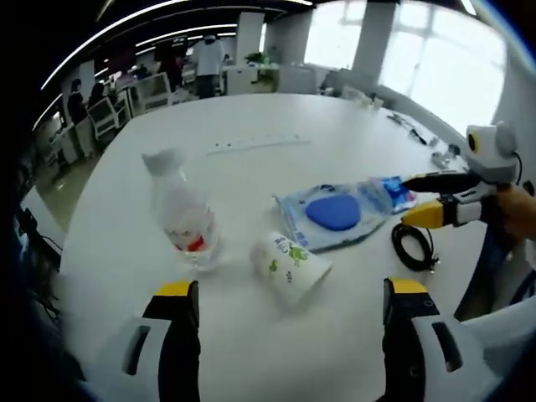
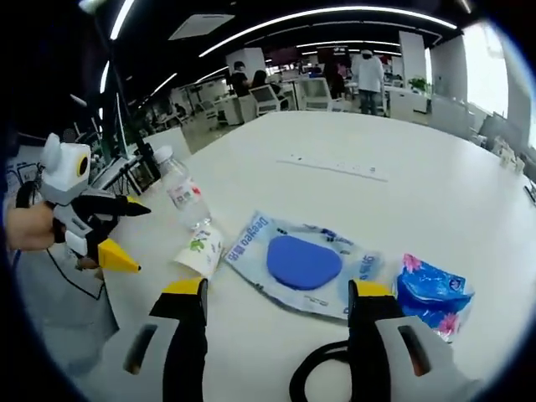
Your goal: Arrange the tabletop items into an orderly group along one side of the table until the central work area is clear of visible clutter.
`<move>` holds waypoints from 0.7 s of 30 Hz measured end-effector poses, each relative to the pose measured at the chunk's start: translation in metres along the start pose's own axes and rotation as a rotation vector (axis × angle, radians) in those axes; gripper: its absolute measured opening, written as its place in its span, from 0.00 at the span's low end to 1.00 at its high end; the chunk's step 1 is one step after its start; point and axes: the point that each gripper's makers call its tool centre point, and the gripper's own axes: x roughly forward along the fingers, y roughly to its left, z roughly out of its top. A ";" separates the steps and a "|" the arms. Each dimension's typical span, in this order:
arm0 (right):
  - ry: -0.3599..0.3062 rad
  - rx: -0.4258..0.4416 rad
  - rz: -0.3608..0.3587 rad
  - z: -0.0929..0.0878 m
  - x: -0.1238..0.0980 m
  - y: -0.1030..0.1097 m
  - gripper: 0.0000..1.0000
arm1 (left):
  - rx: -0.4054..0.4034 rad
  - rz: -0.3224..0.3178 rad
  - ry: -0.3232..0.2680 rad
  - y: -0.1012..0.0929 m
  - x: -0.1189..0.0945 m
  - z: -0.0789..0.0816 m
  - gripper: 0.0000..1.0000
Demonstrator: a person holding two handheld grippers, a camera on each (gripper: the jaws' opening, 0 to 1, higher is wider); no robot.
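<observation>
Both tongs released, nothing gripped; sorting looks barely begun. Left tongs [image 1: 289, 314] hover just short of the tipped paper cup [image 1: 289, 266], water bottle [image 1: 182, 213] left of it. Right tongs [image 2: 276, 314] face the blue-pad packet [image 2: 301, 261], tissue pack [image 2: 433, 293] to the right, black cable [image 2: 314, 377] between the jaws. Next: clamp the cup, carry it sideways.

Ahead of my left gripper [image 1: 289, 314] the table [image 1: 276, 117] is crowded: a bottle [image 1: 182, 216] stands to the left, a paper cup [image 1: 291, 265] lies on its side between my jaws, just beside a flat pouch [image 1: 335, 213]. A black cable [image 1: 412, 245] coils near the right gripper [image 1: 410, 199]. Beyond the pouch I see open tabletop, broken by a thin white strip [image 1: 255, 144]. A blue packet [image 2: 432, 293] sits right of the pouch.
</observation>
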 end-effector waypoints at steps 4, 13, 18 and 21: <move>0.015 -0.032 0.032 0.001 0.008 0.014 0.66 | -0.034 0.029 -0.008 0.011 -0.012 -0.008 0.88; 0.048 -0.089 0.109 0.003 0.032 0.041 0.61 | -0.094 0.070 -0.008 0.028 -0.033 -0.029 0.87; 0.049 -0.272 0.113 0.003 0.041 0.051 0.58 | -0.133 0.097 -0.015 0.035 -0.041 -0.038 0.87; 0.052 -0.293 0.140 -0.001 0.048 0.060 0.58 | -0.115 0.114 -0.032 0.038 -0.046 -0.041 0.87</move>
